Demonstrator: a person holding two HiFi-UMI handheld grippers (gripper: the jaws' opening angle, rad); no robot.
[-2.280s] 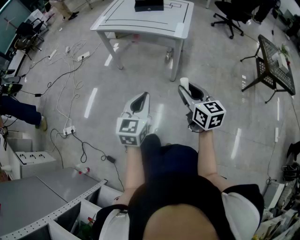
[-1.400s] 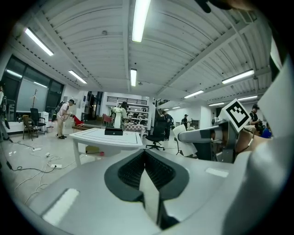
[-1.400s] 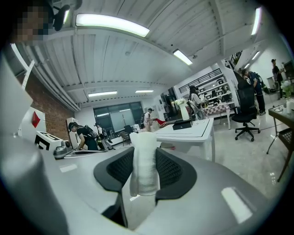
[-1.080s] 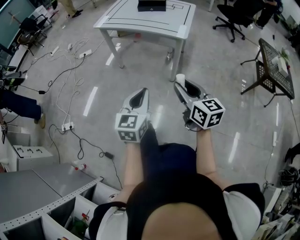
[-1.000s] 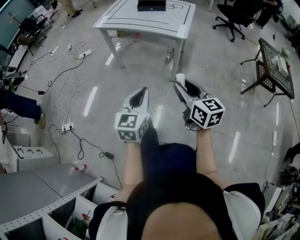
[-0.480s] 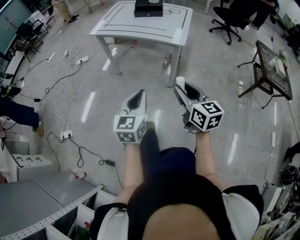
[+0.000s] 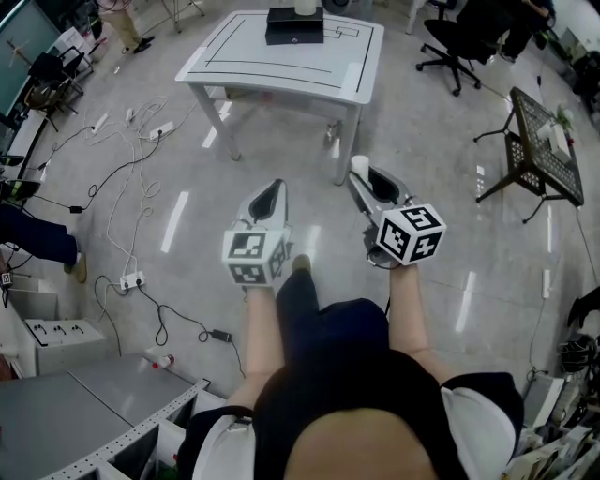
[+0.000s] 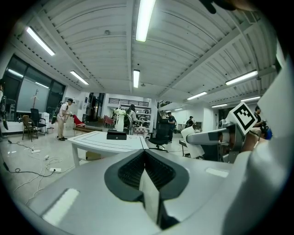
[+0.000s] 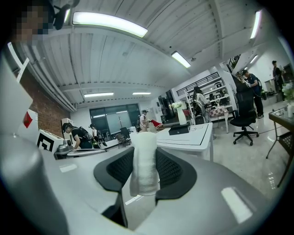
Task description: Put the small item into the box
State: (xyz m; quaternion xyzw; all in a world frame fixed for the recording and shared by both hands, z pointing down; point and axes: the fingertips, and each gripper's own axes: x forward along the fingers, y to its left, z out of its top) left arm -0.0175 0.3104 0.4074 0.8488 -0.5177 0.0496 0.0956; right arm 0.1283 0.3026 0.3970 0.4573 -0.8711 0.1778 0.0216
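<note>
— Where's the small item right now?

— In the right claw [image 9: 145, 170]. It's a small white roll [image 9: 144, 153], cloth-like by the look of it. It stands upright between the two dark pads with its top poking out above them. The claw pinches it from both sides.

— And the other one?

— The left claw [image 8: 146, 169] is pressed together. The pads meet along one line and there's nothing in it.

— How are they held?

— Side by side in front of the person's body, above the floor [image 7: 441, 216]. Both point toward the white surface [image 7: 309, 70].

— And the box?

— The black box [image 7: 294, 25] sits near the far edge of that surface, beside the black lines marked on the top. It's well apart from both claws, so the roll is nowhere near it.

— Is its lid up or down?

— I can't tell from here. It's too small to make out.

— Anything else around?

— Cables [image 7: 131, 141] trail over the floor off to the left. An office chair [image 7: 457, 37] stands to the right of the surface. A dark mesh stand [image 7: 542, 141] is further right again.
</note>
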